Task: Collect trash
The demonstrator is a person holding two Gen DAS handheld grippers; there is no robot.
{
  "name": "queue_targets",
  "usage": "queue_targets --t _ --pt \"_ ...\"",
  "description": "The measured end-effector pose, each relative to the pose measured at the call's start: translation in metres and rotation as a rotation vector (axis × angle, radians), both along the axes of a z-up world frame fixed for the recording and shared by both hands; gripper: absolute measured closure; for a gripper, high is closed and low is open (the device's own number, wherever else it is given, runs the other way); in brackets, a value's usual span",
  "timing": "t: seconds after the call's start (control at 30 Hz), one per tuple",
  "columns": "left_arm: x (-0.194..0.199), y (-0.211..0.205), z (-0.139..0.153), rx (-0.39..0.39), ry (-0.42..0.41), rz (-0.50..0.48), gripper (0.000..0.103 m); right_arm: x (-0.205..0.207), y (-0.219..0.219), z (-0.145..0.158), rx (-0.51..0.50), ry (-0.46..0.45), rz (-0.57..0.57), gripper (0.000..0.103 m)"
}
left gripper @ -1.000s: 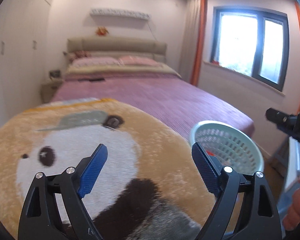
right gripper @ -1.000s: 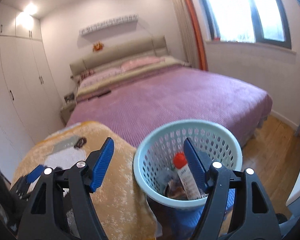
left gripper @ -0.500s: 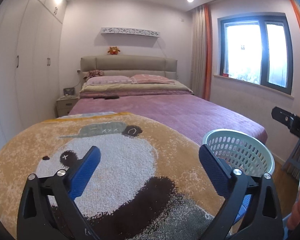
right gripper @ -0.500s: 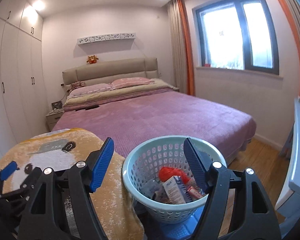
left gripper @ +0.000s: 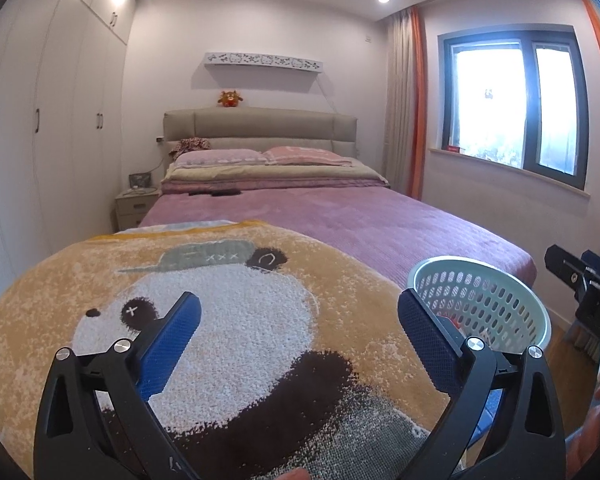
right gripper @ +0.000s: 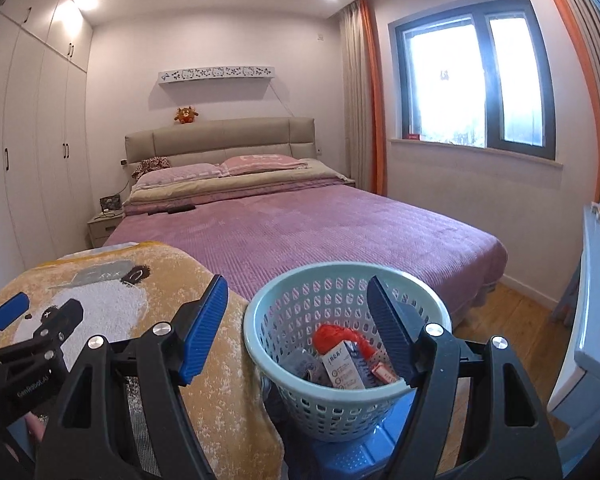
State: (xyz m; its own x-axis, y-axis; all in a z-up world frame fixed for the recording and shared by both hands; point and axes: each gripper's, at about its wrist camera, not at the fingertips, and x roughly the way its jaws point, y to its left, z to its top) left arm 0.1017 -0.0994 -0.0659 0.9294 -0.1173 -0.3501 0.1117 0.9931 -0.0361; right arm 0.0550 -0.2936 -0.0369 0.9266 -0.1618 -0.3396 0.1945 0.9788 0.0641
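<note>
A pale green perforated basket (right gripper: 340,404) stands on a blue stool (right gripper: 340,460) by the foot of the bed. It holds a red crumpled piece (right gripper: 332,334), a white carton (right gripper: 346,368) and small wrappers. My right gripper (right gripper: 296,292) hovers open just in front of and above the basket's rim, with nothing between its blue pads. My left gripper (left gripper: 300,312) stands wide open and empty over a panda blanket (left gripper: 240,320), with the basket (left gripper: 480,300) to its right. In the right wrist view, the left gripper (right gripper: 40,316) shows at the lower left.
A bed with a purple cover (right gripper: 320,232) fills the middle of the room. White wardrobes (left gripper: 40,140) line the left wall, with a nightstand (left gripper: 134,208) beside the bed. A pale blue table (right gripper: 592,320) edges in at the right, above the wooden floor (right gripper: 512,312).
The left jaws have spread wider. Both cameras have tipped up, showing more of the ceiling. The right gripper has shifted so the basket sits more centred between its fingers.
</note>
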Motion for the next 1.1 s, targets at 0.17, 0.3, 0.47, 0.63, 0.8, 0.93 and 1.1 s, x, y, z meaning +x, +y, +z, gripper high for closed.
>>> queue_targets --t 0.17,0.3,0.47,0.63,0.8,0.93,1.1 --pt "-0.001 -0.003 0.001 0.014 -0.001 -0.004 0.007 -0.005 0.001 0.003 -0.011 0.001 -0.010 0.035" --pt "-0.002 -0.007 0.001 0.029 -0.004 -0.008 0.007 -0.006 -0.002 0.004 -0.002 0.004 -0.018 0.035" --pt "-0.001 -0.006 0.001 0.027 0.003 -0.015 0.007 -0.007 -0.005 0.001 -0.003 0.018 -0.028 0.035" --pt "0.001 -0.005 0.001 0.021 0.007 -0.011 0.007 -0.007 -0.007 0.001 0.007 0.023 -0.023 0.035" --pt "0.002 -0.004 0.000 0.016 0.009 -0.012 0.007 -0.007 -0.010 -0.002 0.024 0.030 -0.015 0.035" --pt "0.002 -0.004 0.000 0.015 0.013 -0.015 0.007 -0.006 -0.012 -0.003 0.040 0.037 -0.010 0.035" --pt "0.003 -0.004 0.000 0.014 0.016 -0.017 0.007 -0.005 -0.012 -0.005 0.046 0.041 -0.009 0.031"
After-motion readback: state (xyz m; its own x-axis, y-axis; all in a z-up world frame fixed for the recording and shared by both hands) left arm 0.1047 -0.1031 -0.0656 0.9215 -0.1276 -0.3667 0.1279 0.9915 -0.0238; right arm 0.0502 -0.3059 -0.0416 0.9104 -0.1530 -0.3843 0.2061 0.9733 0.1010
